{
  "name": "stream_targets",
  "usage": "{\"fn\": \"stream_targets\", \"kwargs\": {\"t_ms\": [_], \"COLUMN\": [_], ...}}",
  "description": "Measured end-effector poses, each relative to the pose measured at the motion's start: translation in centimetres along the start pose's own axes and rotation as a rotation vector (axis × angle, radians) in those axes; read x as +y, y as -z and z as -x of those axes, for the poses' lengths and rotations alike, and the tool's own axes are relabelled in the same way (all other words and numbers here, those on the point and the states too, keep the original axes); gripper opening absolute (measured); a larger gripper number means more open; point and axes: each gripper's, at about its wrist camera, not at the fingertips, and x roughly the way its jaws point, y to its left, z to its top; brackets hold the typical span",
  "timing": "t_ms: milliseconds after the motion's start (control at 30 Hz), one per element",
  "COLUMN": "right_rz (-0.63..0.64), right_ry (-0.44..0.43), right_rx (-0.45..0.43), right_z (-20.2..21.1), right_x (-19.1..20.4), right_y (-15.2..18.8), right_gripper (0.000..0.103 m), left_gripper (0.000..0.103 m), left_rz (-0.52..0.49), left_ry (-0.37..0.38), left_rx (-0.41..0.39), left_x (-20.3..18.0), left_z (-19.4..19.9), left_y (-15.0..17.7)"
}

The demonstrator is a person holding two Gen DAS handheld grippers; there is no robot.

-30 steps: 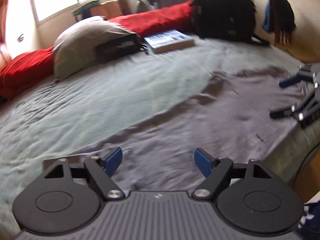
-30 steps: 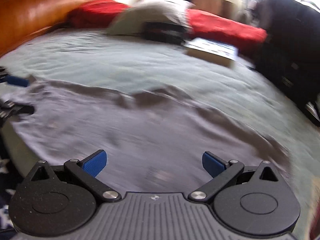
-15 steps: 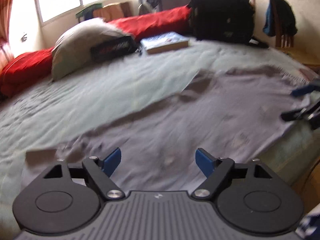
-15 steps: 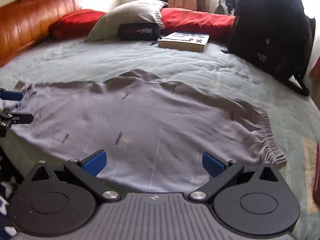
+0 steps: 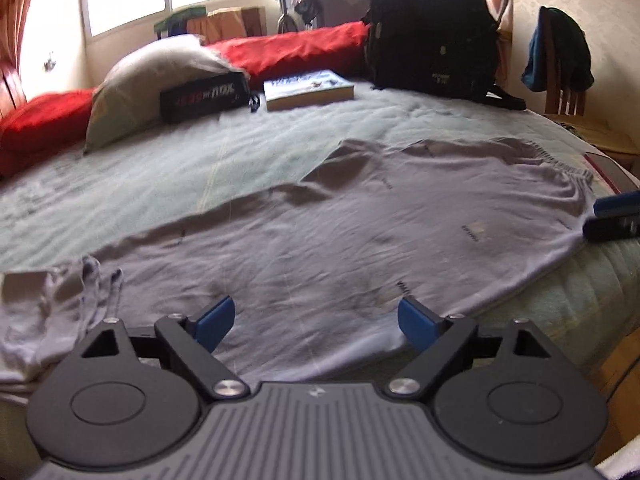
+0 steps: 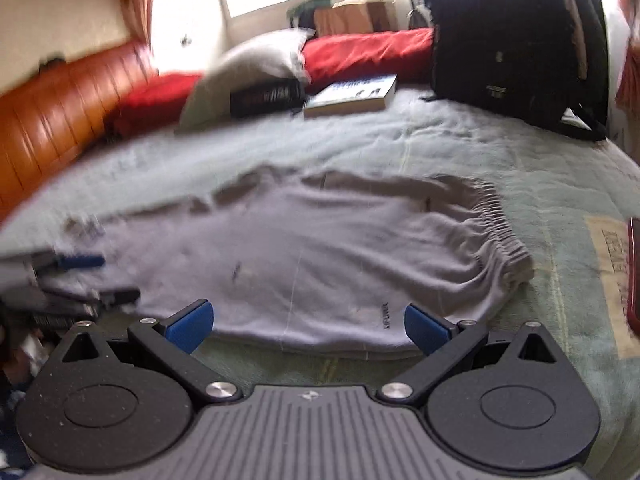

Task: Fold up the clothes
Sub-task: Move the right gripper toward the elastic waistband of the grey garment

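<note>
Grey trousers [image 5: 360, 232] lie spread flat across the pale green bedspread [image 5: 180, 168], leg ends rumpled at the near left and the gathered waistband [image 6: 496, 232] at the right. My left gripper [image 5: 316, 320] hovers open over the near hem with nothing between its blue pads. My right gripper [image 6: 308, 324] is open too, just off the trousers' near edge close to the waistband. Each gripper shows in the other's view: the right one [image 5: 612, 216] at the far right edge, the left one [image 6: 80, 276] blurred at the left.
At the head of the bed lie a grey pillow [image 5: 152, 80], red cushions [image 5: 292, 48], a dark box [image 5: 204, 96] and a book [image 5: 308, 88]. A black backpack [image 5: 432, 28] stands at the back right. A chair with clothes [image 5: 560, 56] is beside the bed. An orange headboard [image 6: 52, 112] runs along the left.
Both grippers have drawn back toward the near edge of the bed and stayed open. The right gripper swung right, toward the waistband end. The trousers lie flatter and fully spread.
</note>
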Motion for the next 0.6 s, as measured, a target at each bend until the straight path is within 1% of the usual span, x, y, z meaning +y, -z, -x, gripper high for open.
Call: {"fn": "stream_targets", "kwargs": {"t_ms": [100, 167, 233, 333, 600], "right_rz": [-0.097, -0.153, -0.204, -0.297, -0.544], "right_ry": [-0.026, -0.020, -0.015, -0.059, -0.176], "right_rx": [-0.012, -0.007, -0.014, -0.036, -0.094], "right_z": [0.5, 0.5, 0.6, 0.1, -1.1], "right_x": [-1.7, -2.7, -3.7, -5.3, -9.5], "right_y": [0.4, 1.1, 1.8, 2.0, 2.2], "right_gripper": [0.103, 0.103, 0.103, 0.103, 0.103], "left_gripper": [0.091, 0.091, 0.091, 0.091, 0.091], "left_rz": [-0.002, -0.009, -0.027, -0.042, -0.022], "left_ry": [0.022, 0.043, 0.047, 0.042, 0.040], "left_rx": [-0.015, -0.018, -0.021, -0.026, -0.017], "left_x": [-0.7, -1.1, -1.6, -2.1, -1.8], "left_z": [0.8, 1.2, 1.5, 1.5, 1.4], "left_y": [0.1, 0.2, 0.3, 0.3, 0.5]}}
